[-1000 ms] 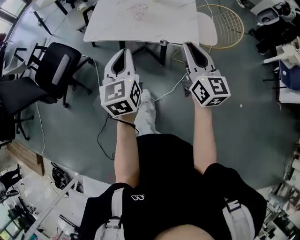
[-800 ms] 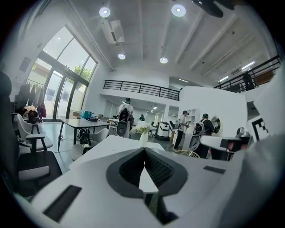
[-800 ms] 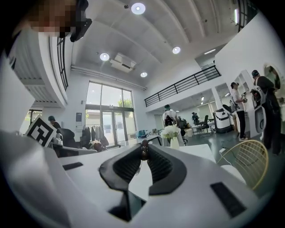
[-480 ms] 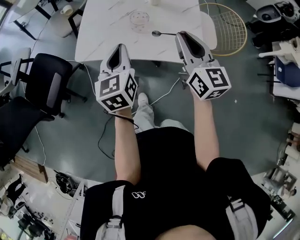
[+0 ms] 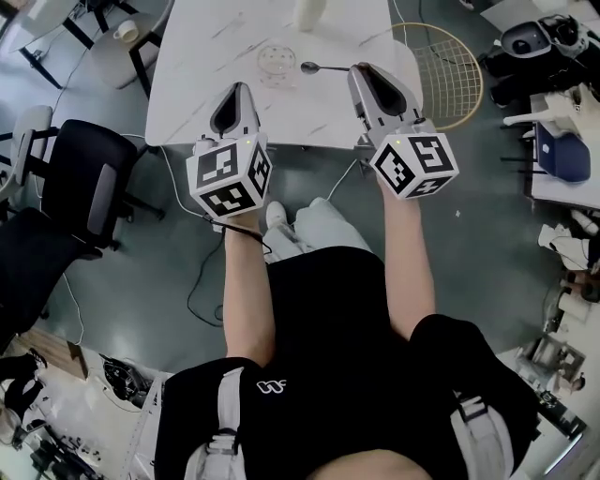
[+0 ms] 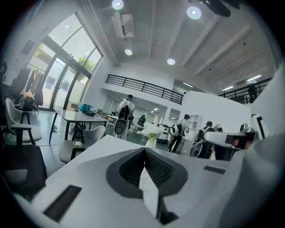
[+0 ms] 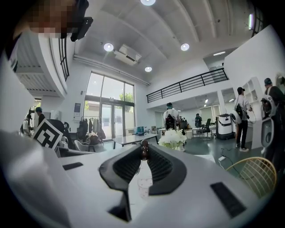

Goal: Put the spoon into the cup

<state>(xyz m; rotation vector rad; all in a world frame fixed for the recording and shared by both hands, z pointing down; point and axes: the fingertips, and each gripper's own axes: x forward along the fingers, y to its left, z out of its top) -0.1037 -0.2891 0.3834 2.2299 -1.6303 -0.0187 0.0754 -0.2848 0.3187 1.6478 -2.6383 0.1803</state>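
A clear glass cup [image 5: 276, 62] stands on the white marble table [image 5: 197, 56]. Just right of it a metal spoon [image 5: 313, 67] hangs over the table, bowl to the left. Its handle runs into the tips of my right gripper [image 5: 357, 69], which is shut on it. In the right gripper view the handle's dark end [image 7: 144, 149] sits pinched between the jaws, and the cup shows faintly through the gap below. My left gripper [image 5: 239, 91] reaches over the table's near edge, below and left of the cup. Its tips are together with nothing between them.
A white vase of flowers [image 5: 307, 14] stands at the table's far side. Black office chairs [image 5: 89, 178] are on the left and a round wire chair [image 5: 450, 56] is at the table's right end. A cable [image 5: 202, 272] lies on the floor. People stand far off.
Both grippers have moved forward to the table's near edge. The cup has come closer in view. The spoon has travelled with the right gripper and kept its place at the tips.
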